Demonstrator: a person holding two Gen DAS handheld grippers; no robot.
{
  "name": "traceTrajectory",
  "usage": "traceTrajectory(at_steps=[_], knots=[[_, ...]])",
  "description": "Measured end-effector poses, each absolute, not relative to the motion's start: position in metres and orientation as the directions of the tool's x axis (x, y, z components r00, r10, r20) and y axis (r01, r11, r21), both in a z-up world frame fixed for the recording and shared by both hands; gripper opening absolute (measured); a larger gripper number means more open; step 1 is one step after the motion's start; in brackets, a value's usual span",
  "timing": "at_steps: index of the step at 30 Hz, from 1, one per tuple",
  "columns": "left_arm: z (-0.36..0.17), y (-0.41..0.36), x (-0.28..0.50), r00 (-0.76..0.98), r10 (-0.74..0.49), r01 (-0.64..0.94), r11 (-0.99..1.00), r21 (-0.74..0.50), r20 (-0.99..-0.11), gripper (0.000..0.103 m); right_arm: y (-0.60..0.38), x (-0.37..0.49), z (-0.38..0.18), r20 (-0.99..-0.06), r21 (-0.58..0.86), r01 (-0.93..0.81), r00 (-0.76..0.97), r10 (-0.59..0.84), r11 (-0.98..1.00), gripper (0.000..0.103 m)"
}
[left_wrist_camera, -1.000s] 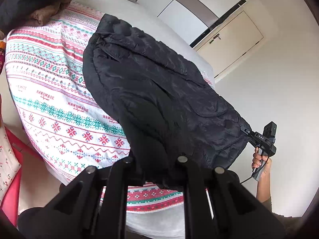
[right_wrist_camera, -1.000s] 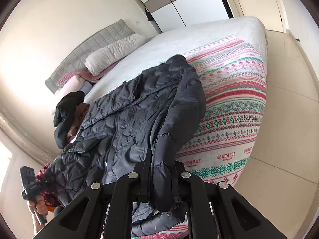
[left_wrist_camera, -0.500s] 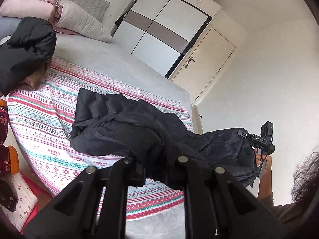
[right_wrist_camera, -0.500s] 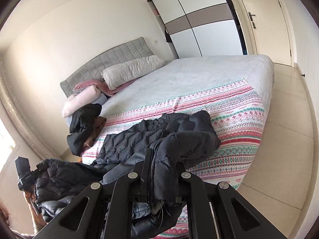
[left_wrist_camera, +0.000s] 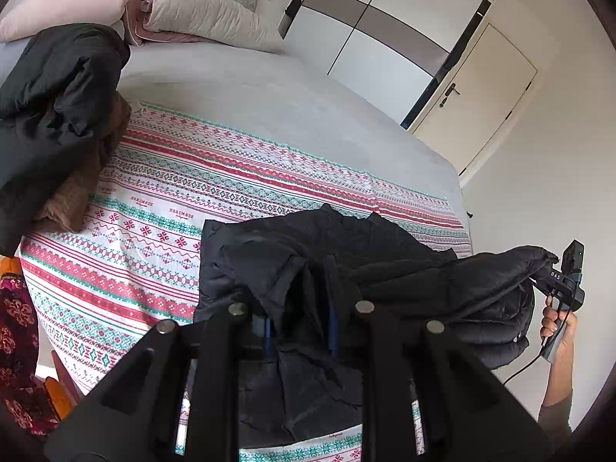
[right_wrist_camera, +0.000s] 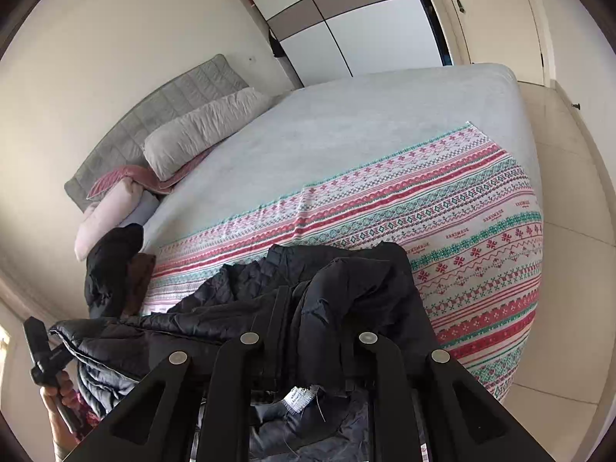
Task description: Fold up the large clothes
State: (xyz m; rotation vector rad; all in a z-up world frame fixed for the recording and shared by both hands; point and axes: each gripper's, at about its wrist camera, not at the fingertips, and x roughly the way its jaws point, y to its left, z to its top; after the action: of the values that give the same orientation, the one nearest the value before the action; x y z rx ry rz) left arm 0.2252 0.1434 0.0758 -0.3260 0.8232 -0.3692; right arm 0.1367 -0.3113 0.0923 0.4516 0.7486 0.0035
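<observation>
One black quilted jacket held at both ends over the bed.

Left wrist view: left tool (left_wrist_camera: 298, 308) clenched on the jacket (left_wrist_camera: 385, 269), which sags onto one patterned blanket (left_wrist_camera: 154, 208); right tool (left_wrist_camera: 554, 275) grips the far end. Two pillows (left_wrist_camera: 208, 11) visible.
Right wrist view: right tool (right_wrist_camera: 308, 331) clamps the jacket (right_wrist_camera: 346, 288) near one white label (right_wrist_camera: 300, 396); left tool (right_wrist_camera: 57, 354) holds the opposite end off the bed (right_wrist_camera: 365, 115).
</observation>
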Motion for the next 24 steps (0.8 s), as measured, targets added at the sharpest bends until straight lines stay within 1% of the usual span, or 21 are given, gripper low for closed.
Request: traceTrajectory(at_steps=[4, 8, 12, 15, 18, 19, 20, 21, 23, 24], knots=[[0.046, 0.136, 0.269, 0.599, -0.408, 0.154, 0.903, -0.401, -0.689, 0.026, -0.329, 0.178, 0.057, -0.678, 0.434, 0.184, 0.711, 0.185, 0.882, 0.022], [0.013, 0.128, 0.304, 0.559, -0.384, 0.12, 0.915, -0.386, -0.735, 0.029, -0.334, 0.213, 0.02, -0.725, 0.413, 0.217, 0.666, 0.175, 0.884, 0.025], [-0.021, 0.128, 0.329, 0.512, -0.396, 0.09, 0.907, -0.411, -0.762, 0.031, -0.341, 0.235, -0.014, -0.756, 0.428, 0.246, 0.625, 0.196, 0.869, 0.028], [-0.035, 0.129, 0.338, 0.477, -0.412, 0.065, 0.897, -0.437, -0.776, 0.033, -0.344, 0.244, -0.028, -0.766, 0.445, 0.26, 0.606, 0.214, 0.857, 0.03], [-0.03, 0.131, 0.336, 0.462, -0.43, 0.052, 0.886, -0.461, -0.775, 0.039, -0.342, 0.244, -0.023, -0.774, 0.443, 0.249, 0.592, 0.227, 0.861, 0.034], [-0.026, 0.133, 0.335, 0.457, -0.436, 0.055, 0.884, -0.464, -0.776, 0.045, -0.342, 0.243, -0.019, -0.772, 0.446, 0.238, 0.59, 0.236, 0.863, 0.04], [-0.021, 0.133, 0.333, 0.45, -0.443, 0.062, 0.881, -0.468, -0.775, 0.056, -0.343, 0.241, -0.012, -0.767, 0.454, 0.227, 0.591, 0.249, 0.862, 0.046], [-0.015, 0.134, 0.329, 0.446, -0.453, 0.073, 0.878, -0.474, -0.772, 0.06, -0.343, 0.238, -0.005, -0.756, 0.469, 0.207, 0.596, 0.27, 0.858, 0.05], [0.001, 0.138, 0.319, 0.461, -0.456, 0.095, 0.878, -0.469, -0.761, 0.077, -0.345, 0.229, 0.013, -0.728, 0.493, 0.161, 0.615, 0.304, 0.855, 0.066], [0.009, 0.14, 0.313, 0.48, -0.439, 0.1, 0.888, -0.449, -0.76, 0.08, -0.345, 0.224, 0.023, -0.719, 0.487, 0.144, 0.626, 0.302, 0.861, 0.068]])
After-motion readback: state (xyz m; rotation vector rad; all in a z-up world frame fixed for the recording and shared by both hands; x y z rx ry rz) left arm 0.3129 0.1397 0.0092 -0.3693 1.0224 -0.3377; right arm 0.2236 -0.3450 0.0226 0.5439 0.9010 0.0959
